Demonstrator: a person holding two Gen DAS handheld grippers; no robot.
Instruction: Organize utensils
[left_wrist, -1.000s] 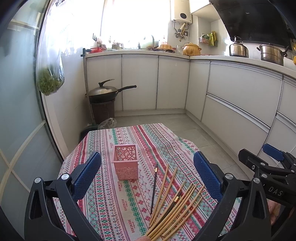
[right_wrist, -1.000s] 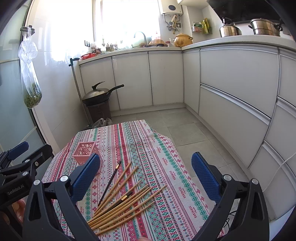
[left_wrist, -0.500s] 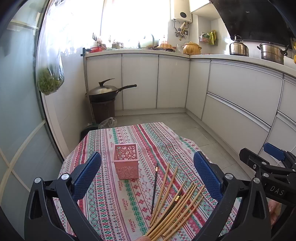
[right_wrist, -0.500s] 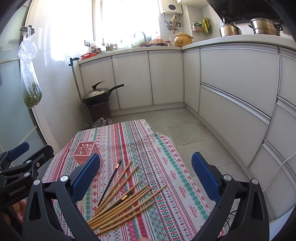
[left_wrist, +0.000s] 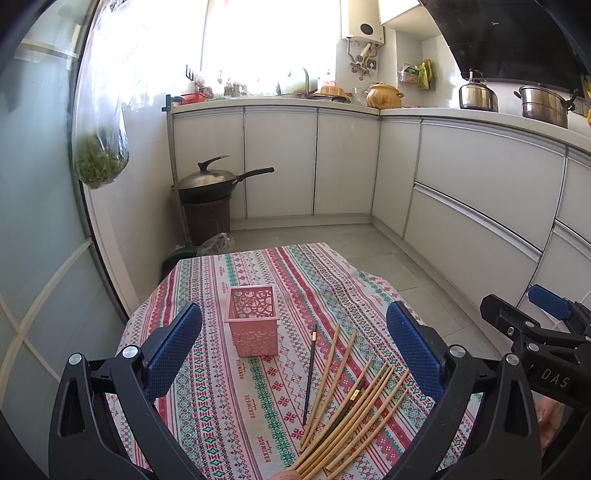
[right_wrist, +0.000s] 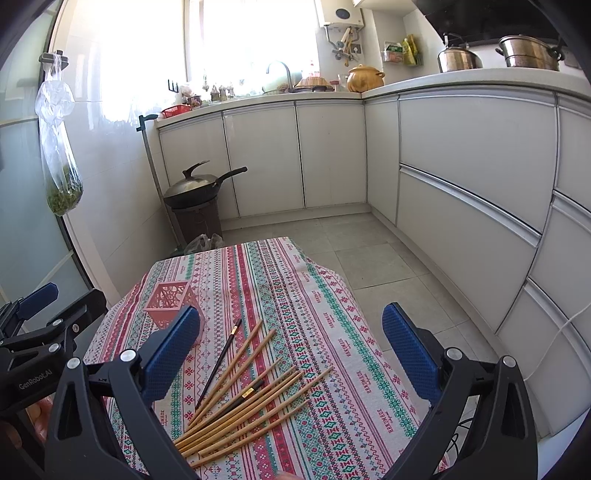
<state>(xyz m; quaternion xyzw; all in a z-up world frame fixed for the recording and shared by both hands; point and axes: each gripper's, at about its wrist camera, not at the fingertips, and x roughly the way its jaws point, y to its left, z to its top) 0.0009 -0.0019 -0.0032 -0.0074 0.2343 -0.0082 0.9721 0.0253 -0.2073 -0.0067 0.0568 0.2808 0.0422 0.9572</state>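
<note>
Several bamboo chopsticks (left_wrist: 354, 413) lie fanned out on the striped tablecloth (left_wrist: 229, 406), with two dark chopsticks (left_wrist: 309, 369) among them; they also show in the right wrist view (right_wrist: 251, 398). A pink openwork holder (left_wrist: 253, 325) stands upright and empty to their left, also seen in the right wrist view (right_wrist: 168, 302). My left gripper (left_wrist: 295, 354) is open and empty above the table, near the holder. My right gripper (right_wrist: 291, 354) is open and empty above the chopsticks.
The small table stands in a kitchen with white cabinets (left_wrist: 480, 192) to the right and back. A wok (left_wrist: 210, 182) sits on a bin by the wall. A bag of greens (left_wrist: 99, 158) hangs at the left. The tablecloth's right edge (right_wrist: 354, 295) drops to the tiled floor.
</note>
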